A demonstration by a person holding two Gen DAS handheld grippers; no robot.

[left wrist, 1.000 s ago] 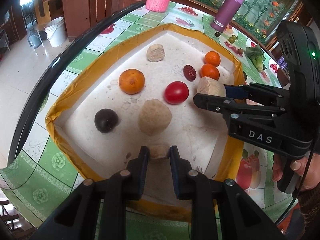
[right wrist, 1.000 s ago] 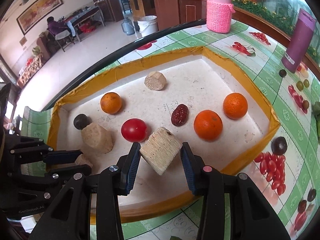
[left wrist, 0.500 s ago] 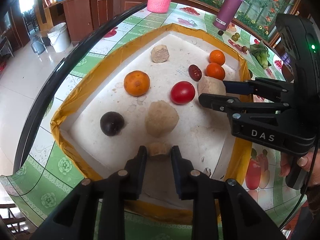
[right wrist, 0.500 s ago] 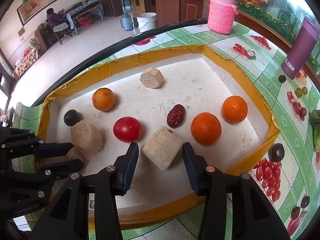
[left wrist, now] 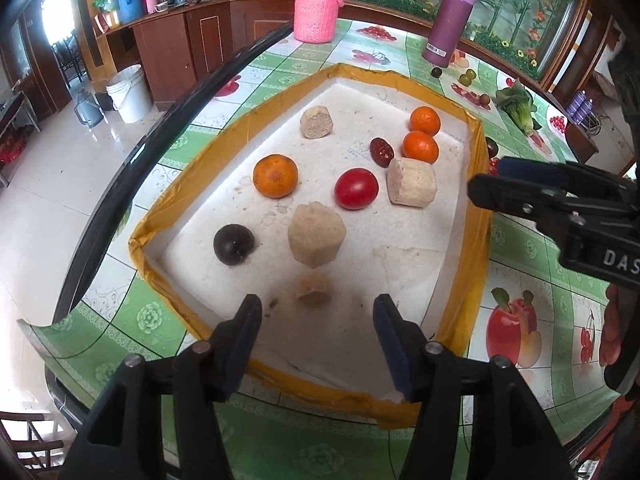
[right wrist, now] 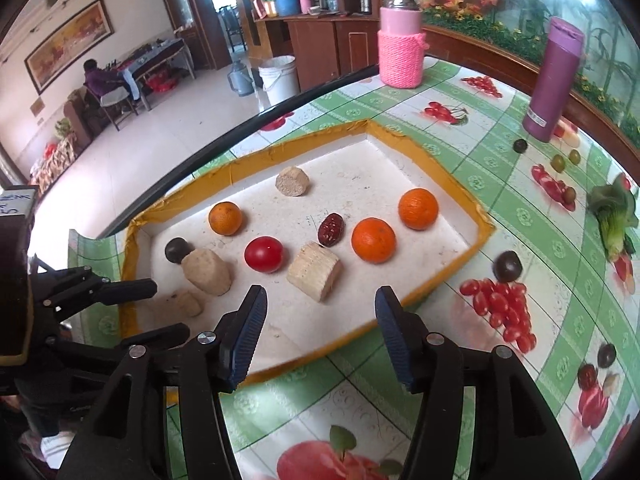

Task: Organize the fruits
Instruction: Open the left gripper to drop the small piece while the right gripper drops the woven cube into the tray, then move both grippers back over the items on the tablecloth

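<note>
A white foam tray with a yellow taped rim [left wrist: 478, 216] [right wrist: 476, 240] holds three oranges [left wrist: 275, 176] [right wrist: 373, 240], a red tomato [left wrist: 356, 189] [right wrist: 264, 254], a red date [left wrist: 381, 152] [right wrist: 331, 229], a dark plum [left wrist: 233, 244] [right wrist: 177, 250] and several beige cork-like pieces. My left gripper [left wrist: 316, 316] is open just behind a small beige piece [left wrist: 313, 289]. My right gripper [right wrist: 320, 312] is open, above the tray's near rim, behind a beige block [right wrist: 314, 270] lying on the tray.
A pink knit-covered jar [left wrist: 318, 6] [right wrist: 401, 50] and a purple bottle [left wrist: 450, 22] [right wrist: 554, 80] stand on the far side of the green fruit-print table. A leafy green [right wrist: 614, 216] and a dark fruit [right wrist: 507, 266] lie right of the tray.
Both grippers opened and drew back. The left let go of the small beige piece; the right set its beige block down on the tray.
</note>
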